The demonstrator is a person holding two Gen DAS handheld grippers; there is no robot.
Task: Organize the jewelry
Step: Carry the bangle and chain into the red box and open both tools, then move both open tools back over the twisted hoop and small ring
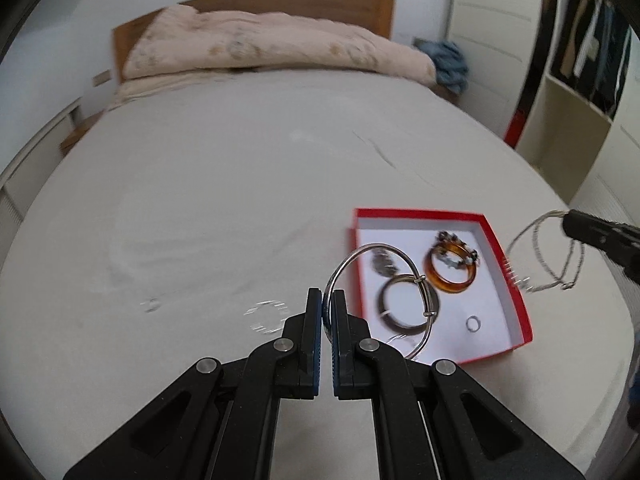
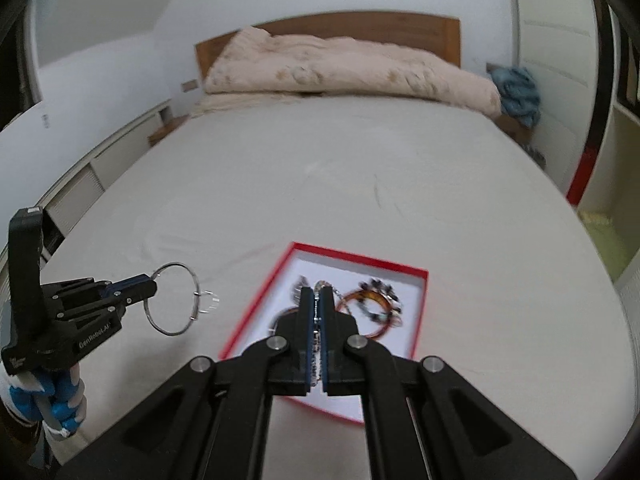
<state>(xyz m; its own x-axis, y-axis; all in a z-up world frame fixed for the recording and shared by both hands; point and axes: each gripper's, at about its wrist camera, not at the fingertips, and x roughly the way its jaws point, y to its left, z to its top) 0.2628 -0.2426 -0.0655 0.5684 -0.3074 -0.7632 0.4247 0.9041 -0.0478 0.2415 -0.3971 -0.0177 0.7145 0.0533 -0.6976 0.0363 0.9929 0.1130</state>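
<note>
Your left gripper (image 1: 327,300) is clenched on a thin silver bangle (image 1: 360,256), pinching its rim so the hoop stands up off the bed sheet (image 1: 200,200). In the right wrist view that same gripper (image 2: 150,280) holds the bangle (image 2: 174,300) in the air, to the left of the red jewelry box (image 2: 360,262) and apart from it.

Your right gripper (image 2: 317,300) is clamped on a silver chain (image 2: 317,320) that runs down between its pads, directly over the box. From the left wrist view the chain (image 1: 540,256) hangs in loops from the right gripper's tip (image 1: 570,222), just beside the box's right wall (image 1: 508,280).

The open box sits on the near right part of the bed. Inside it lie an amber bangle (image 1: 452,268) with a beaded bracelet (image 1: 460,240) across it at the far side, a wide silver bangle (image 1: 408,306) to the left of that, and a small silver ring (image 1: 473,323) near the front.

A small clear ring (image 1: 266,316) lies on the sheet left of your left gripper.
</note>
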